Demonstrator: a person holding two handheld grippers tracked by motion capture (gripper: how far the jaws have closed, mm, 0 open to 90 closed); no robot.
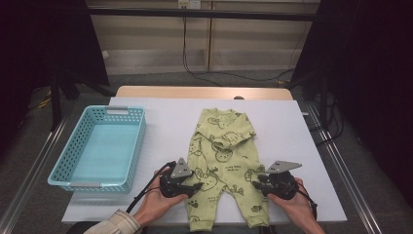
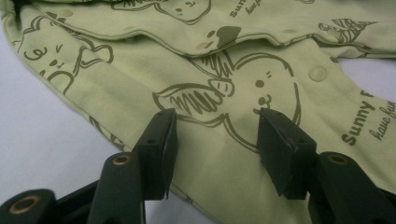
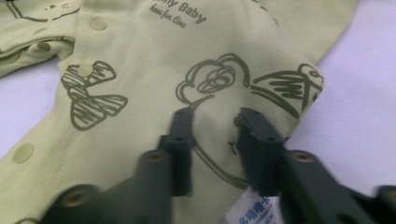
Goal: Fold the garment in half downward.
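Green baby romper point(image 1: 221, 161), flat on white table point(image 1: 292, 131), both hand-held grippers apparently unclamped, dark room.

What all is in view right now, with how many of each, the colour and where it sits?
Baby romper: one, light green with dark animal prints, spread flat mid-table.
Basket: one, turquoise plastic, on the table left of the romper.
Table cover: one, white, over a wooden table.
Cables: several, black, on the floor behind the table.
Left gripper: one, black, over the romper's left side, jaws apart with cloth between them.
Right gripper: one, black, over the romper's right side, jaws apart with cloth between them.
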